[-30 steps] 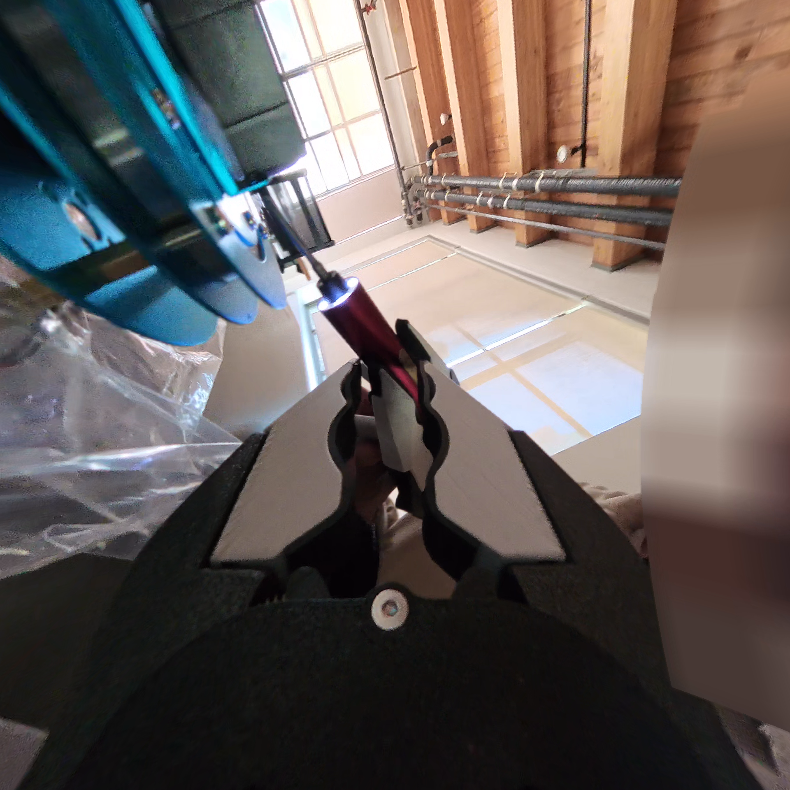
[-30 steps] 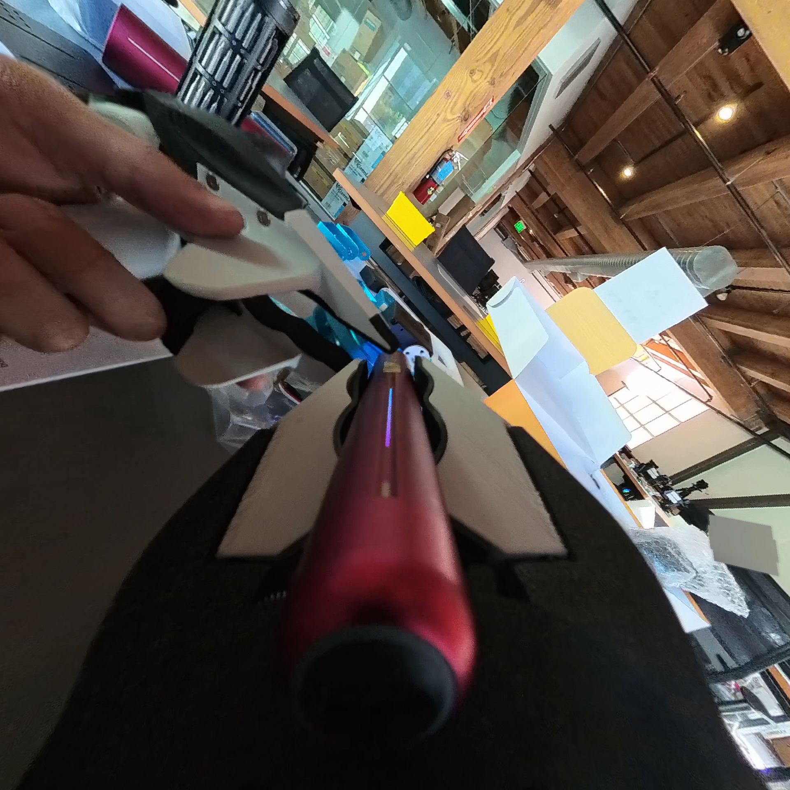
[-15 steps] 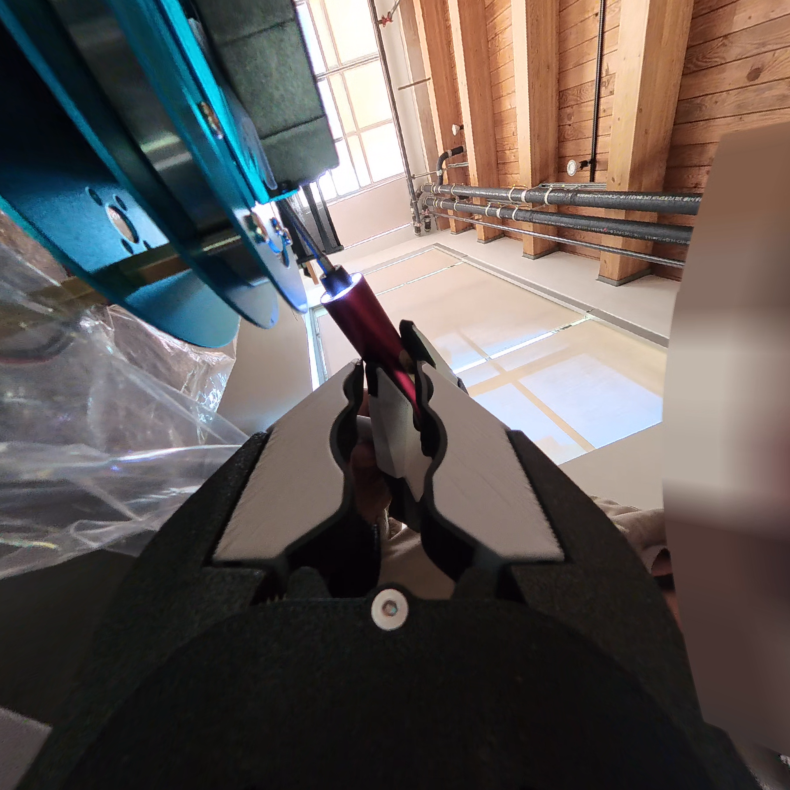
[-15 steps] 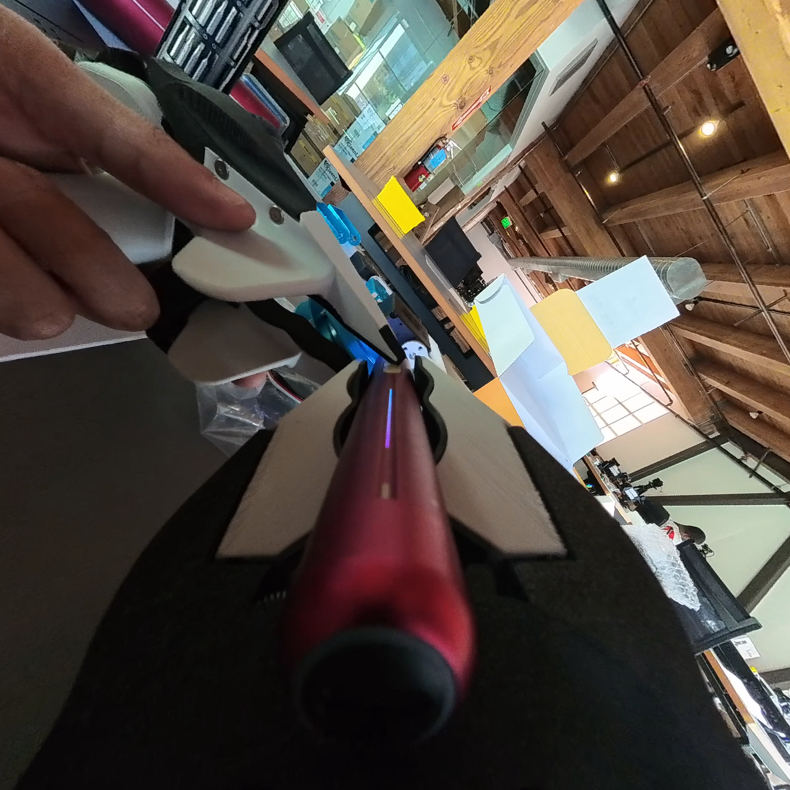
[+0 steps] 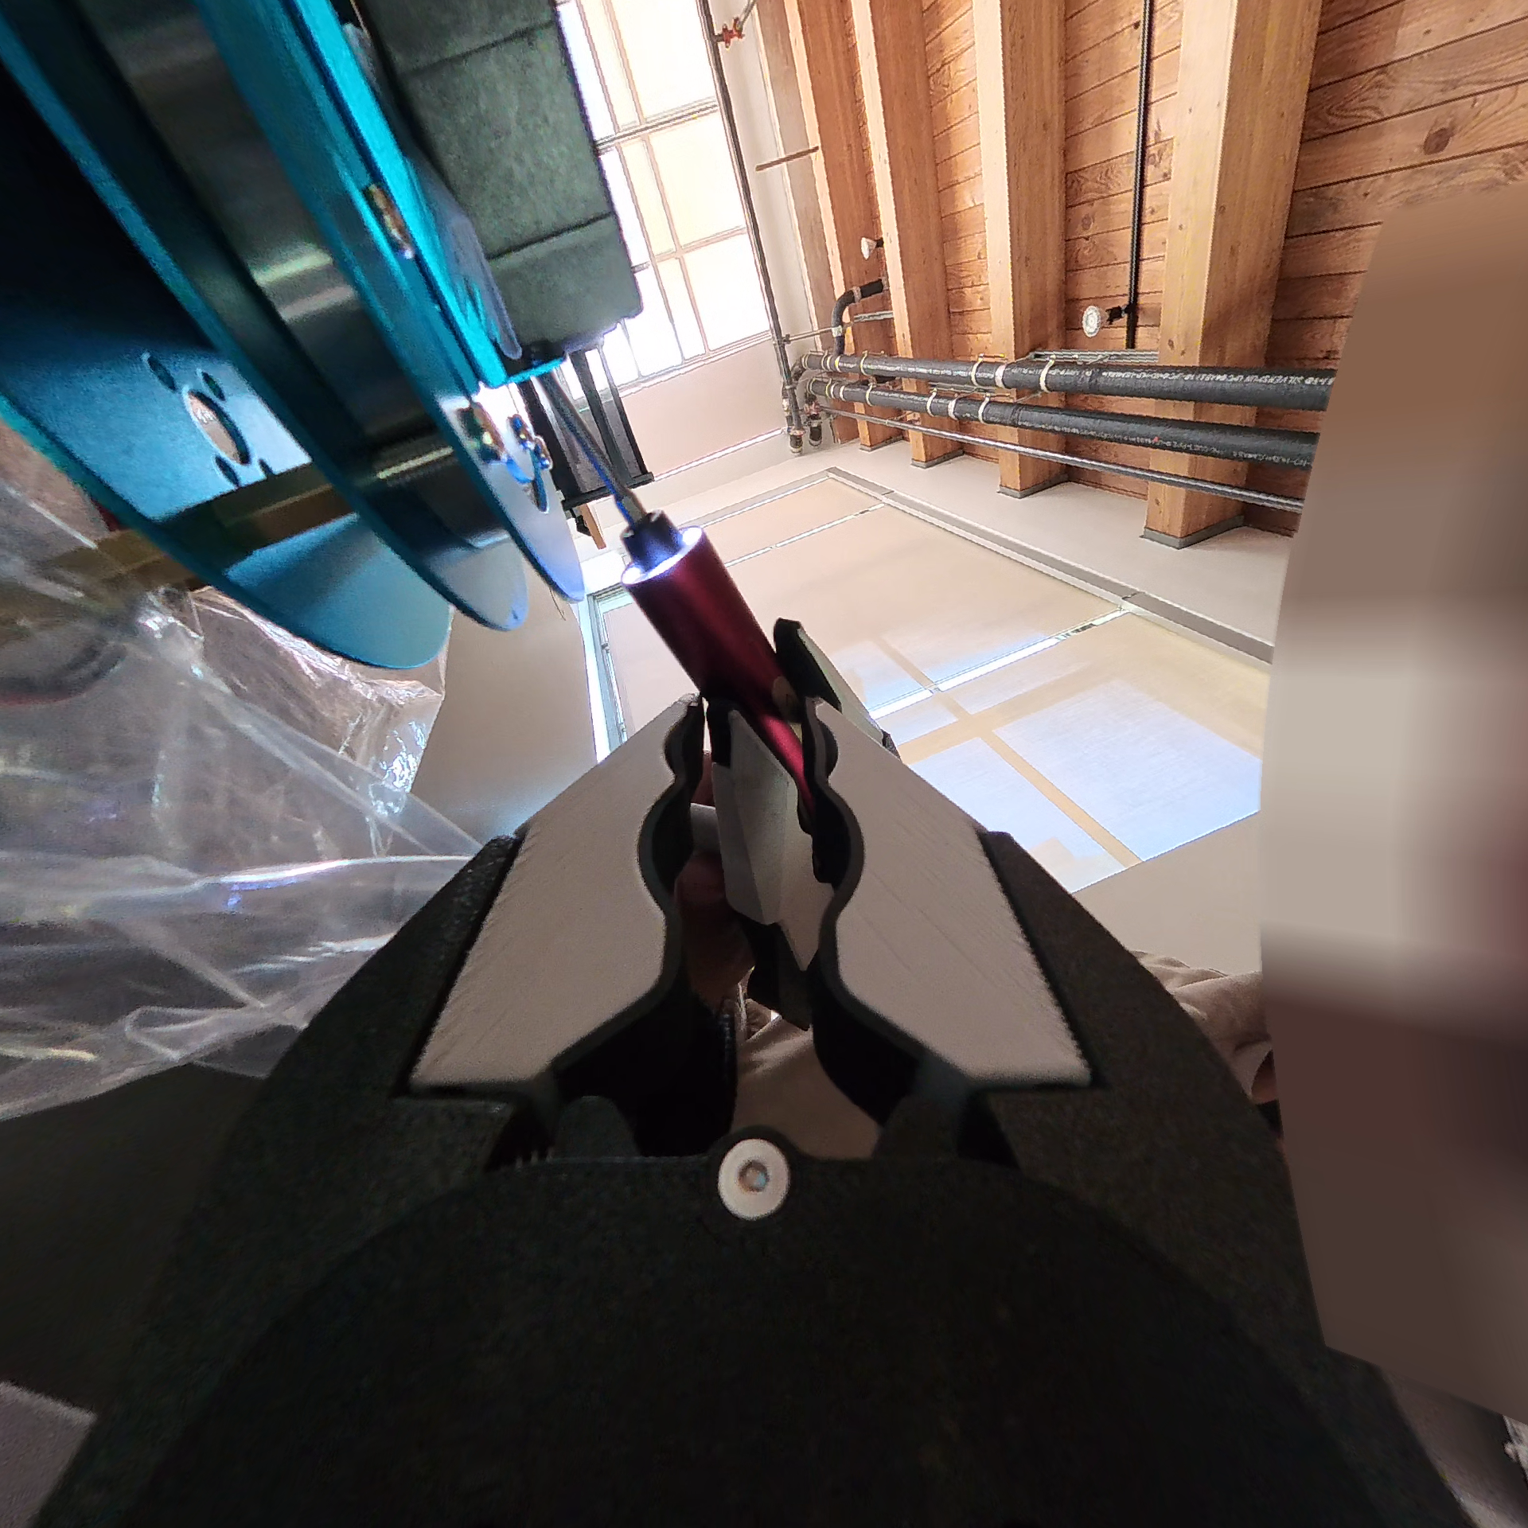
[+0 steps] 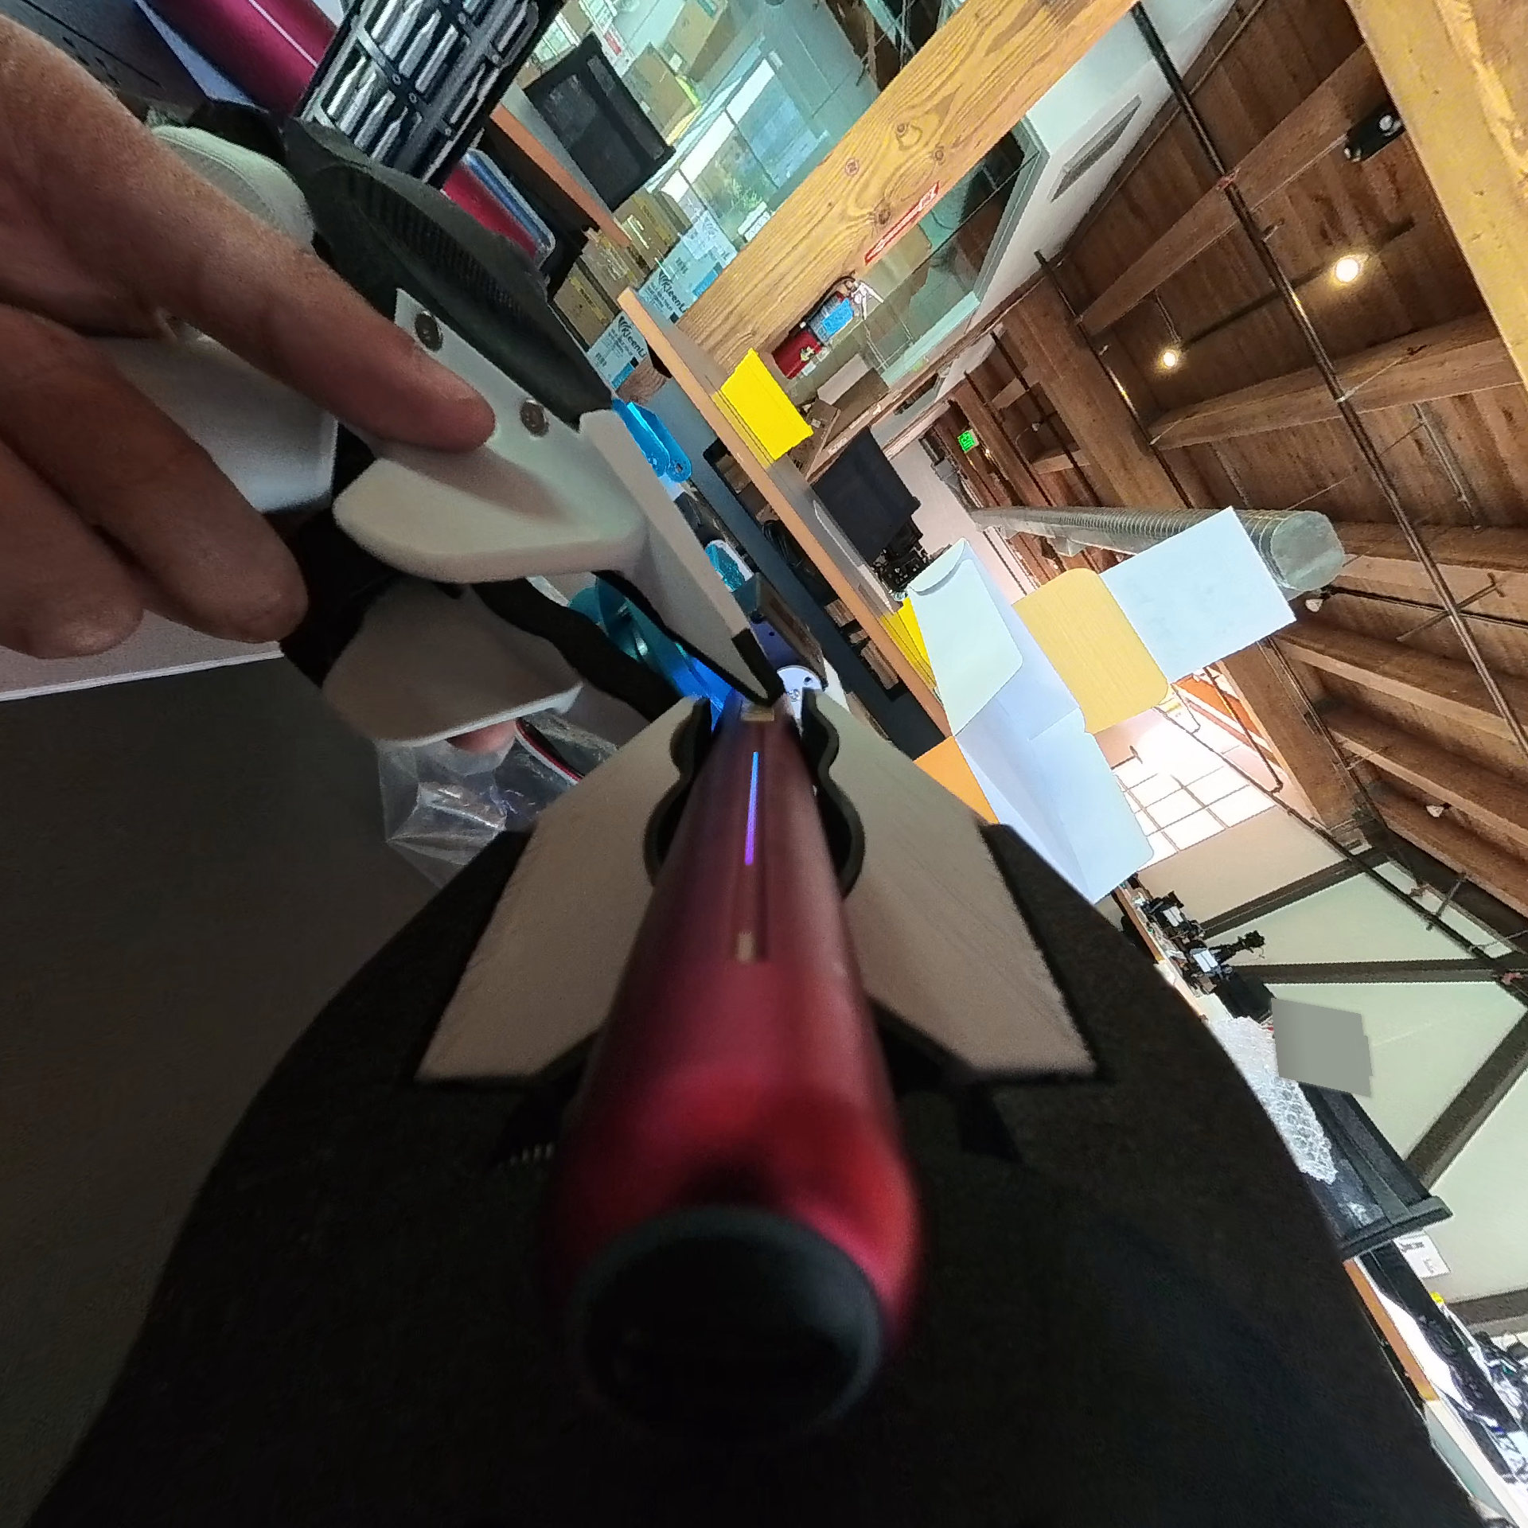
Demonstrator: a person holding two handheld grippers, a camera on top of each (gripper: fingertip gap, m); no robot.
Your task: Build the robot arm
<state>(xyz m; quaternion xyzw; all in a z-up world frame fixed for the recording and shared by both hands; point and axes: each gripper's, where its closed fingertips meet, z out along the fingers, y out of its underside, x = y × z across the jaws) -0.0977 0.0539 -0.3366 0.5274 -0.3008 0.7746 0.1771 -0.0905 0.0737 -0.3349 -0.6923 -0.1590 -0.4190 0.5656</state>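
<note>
The screwdriver (image 6: pixel 744 951) lies lengthwise between the right gripper (image 6: pixel 748 719) fingers, its tip reaching forward to the plate assembly (image 5: pixel 273 397). The left gripper (image 5: pixel 748 728) sits just below and behind that tip; its own fingers frame the screwdriver. Crumpled plastic wrap (image 5: pixel 165 827) lies under the plate assembly, left of the screwdriver.

Timber-beamed workshop loft, exposed pipes (image 5: pixel 1075 413), cluttered workbenches (image 6: pixel 794 488), stacked boxes (image 6: pixel 661 273)

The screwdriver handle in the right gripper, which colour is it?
Red screwdriver handle, metallic, clearest in the right wrist view, clamped in the right gripper.
</note>
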